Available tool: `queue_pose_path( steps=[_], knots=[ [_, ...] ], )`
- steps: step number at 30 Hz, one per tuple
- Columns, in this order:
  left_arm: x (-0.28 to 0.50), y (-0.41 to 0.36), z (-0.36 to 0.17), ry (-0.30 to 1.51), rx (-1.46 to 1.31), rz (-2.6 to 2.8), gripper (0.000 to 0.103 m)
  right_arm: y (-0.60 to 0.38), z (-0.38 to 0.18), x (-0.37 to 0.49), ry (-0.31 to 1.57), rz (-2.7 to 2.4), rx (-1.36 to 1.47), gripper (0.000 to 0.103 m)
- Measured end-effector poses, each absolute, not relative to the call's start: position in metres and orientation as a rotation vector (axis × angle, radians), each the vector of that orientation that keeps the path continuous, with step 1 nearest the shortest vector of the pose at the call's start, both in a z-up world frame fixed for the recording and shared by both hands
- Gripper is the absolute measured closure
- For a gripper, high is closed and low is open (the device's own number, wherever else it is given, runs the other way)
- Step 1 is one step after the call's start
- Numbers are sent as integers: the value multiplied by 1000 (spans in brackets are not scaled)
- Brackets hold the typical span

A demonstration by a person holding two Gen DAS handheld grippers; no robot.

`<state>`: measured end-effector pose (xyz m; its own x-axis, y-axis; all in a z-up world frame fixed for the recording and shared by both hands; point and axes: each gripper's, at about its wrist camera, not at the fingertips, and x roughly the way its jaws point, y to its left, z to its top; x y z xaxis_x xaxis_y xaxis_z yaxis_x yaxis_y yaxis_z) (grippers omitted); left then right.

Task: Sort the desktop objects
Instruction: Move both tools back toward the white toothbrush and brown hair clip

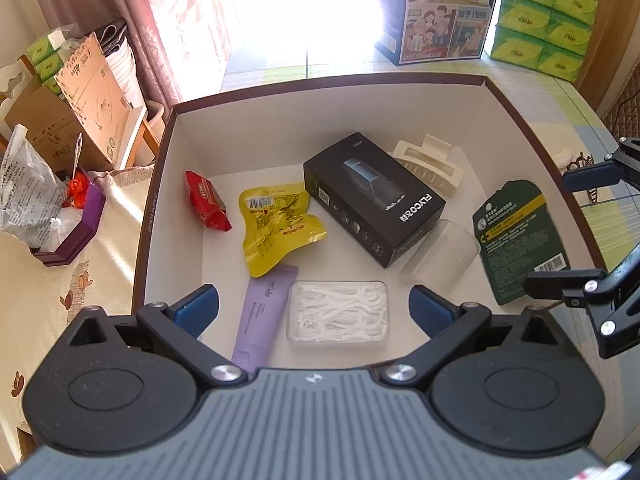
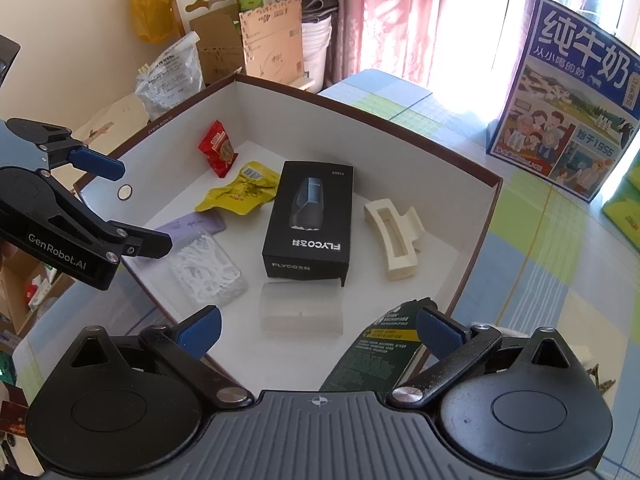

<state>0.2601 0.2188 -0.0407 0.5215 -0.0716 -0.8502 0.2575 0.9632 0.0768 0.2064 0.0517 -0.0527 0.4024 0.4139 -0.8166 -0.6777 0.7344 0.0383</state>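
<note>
A: Item one, container: white-lined box with a brown rim (image 1: 160, 168), on the table. Contents?

B: Red snack packet (image 1: 206, 202); yellow snack pouch (image 1: 278, 226); black FLYCO shaver box (image 1: 372, 200), roughly central; cream hair claw (image 1: 430, 166) beside it toward the far wall; frosted clear case (image 1: 440, 256) just in front of the shaver box; lilac tube (image 1: 262, 312); clear case of floss picks (image 1: 338, 316), just beside the tube.

A: Item in hand?

B: Dark green card packet (image 2: 374, 354), leaning against the box's near right wall, partly inside. Nothing grips it.

A: Grippers?

B: Left gripper (image 1: 314, 308): fingers spread wide, empty, above the tube and floss picks. Right gripper (image 2: 318, 330): fingers spread, empty; its right pad (image 2: 438, 336) overlaps the packet's edge, contact not certain.

A: Handling note?

B: Judgement only: the packet is thin and stiff. Pinch its raised upper edge, or nudge it flat onto the bare floor by the frosted case. Keep clear of the wall.
</note>
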Motion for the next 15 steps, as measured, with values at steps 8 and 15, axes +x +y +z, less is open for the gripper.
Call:
queue_pose_path(
  steps=[8,15],
  knots=[
    [242,214,-28,975,205,-184,3,42,-43,194,900,706,-302,2],
    [219,205,-17,946,206,-174,3,27,-34,175,881,711,-267,2]
  ],
)
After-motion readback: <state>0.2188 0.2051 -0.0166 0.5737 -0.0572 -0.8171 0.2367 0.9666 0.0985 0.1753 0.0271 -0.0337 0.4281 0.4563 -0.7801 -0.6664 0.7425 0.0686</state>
